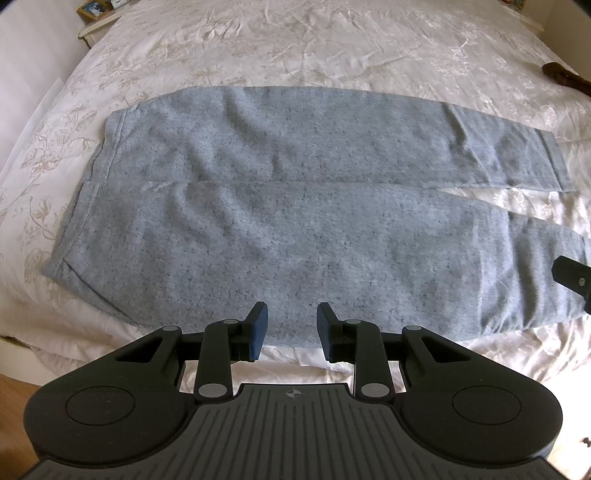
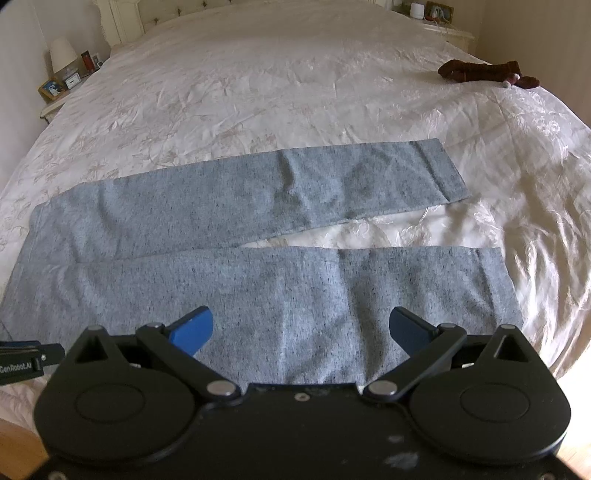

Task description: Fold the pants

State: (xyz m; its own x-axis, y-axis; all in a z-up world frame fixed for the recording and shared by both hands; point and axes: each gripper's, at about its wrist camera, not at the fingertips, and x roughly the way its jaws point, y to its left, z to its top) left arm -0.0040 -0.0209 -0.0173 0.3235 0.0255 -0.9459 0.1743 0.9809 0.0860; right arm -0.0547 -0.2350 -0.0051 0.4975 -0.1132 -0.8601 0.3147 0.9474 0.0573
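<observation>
Grey marled pants (image 1: 295, 221) lie flat on a white floral bedspread (image 1: 295, 44), waistband at the left and both legs running to the right. My left gripper (image 1: 291, 314) hovers over the near edge of the upper leg part, open with a narrow gap and nothing between its pads. In the right wrist view the pants (image 2: 258, 288) show both legs parted at the cuffs. My right gripper (image 2: 301, 321) stands wide open above the near leg, holding nothing. Its tip also shows at the right edge of the left wrist view (image 1: 570, 277).
A brown soft toy (image 2: 487, 74) lies on the far right of the bed. A nightstand with a lamp and a framed photo (image 2: 62, 74) stands at the far left, another nightstand (image 2: 443, 26) at the far right. Wooden floor (image 1: 14, 387) shows below the bed's near edge.
</observation>
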